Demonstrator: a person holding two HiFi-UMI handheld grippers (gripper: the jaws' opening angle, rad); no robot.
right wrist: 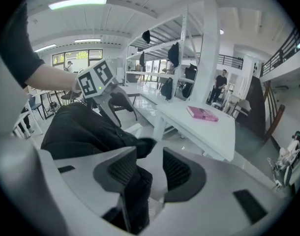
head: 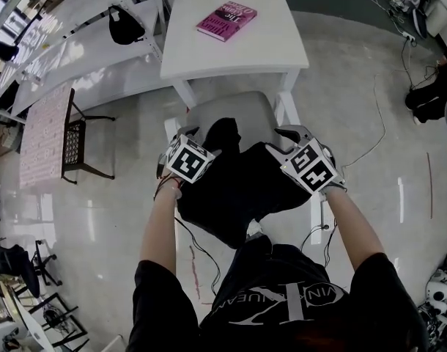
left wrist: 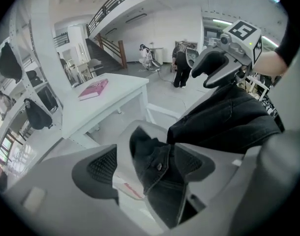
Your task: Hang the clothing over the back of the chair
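The black denim clothing [head: 238,185] lies draped over the back of the grey chair [head: 234,108], one fold reaching onto the seat. My left gripper [head: 188,136] stands at the garment's left top edge, my right gripper [head: 291,136] at its right top edge. In the left gripper view the left gripper [left wrist: 147,163] is open wide; a buttoned fold of the clothing [left wrist: 160,173] lies loose between the pads, close to the right one. In the right gripper view the right gripper [right wrist: 150,168] is open too, with the clothing [right wrist: 81,127] hanging by its left pad and the pale seat [right wrist: 155,154] showing through the gap.
A white table [head: 231,50] with a pink book [head: 226,20] stands just beyond the chair. White shelving [head: 69,42] runs along the left, with a small dark-framed stand [head: 69,145] beside it. Cables [head: 377,134] trail over the floor at right.
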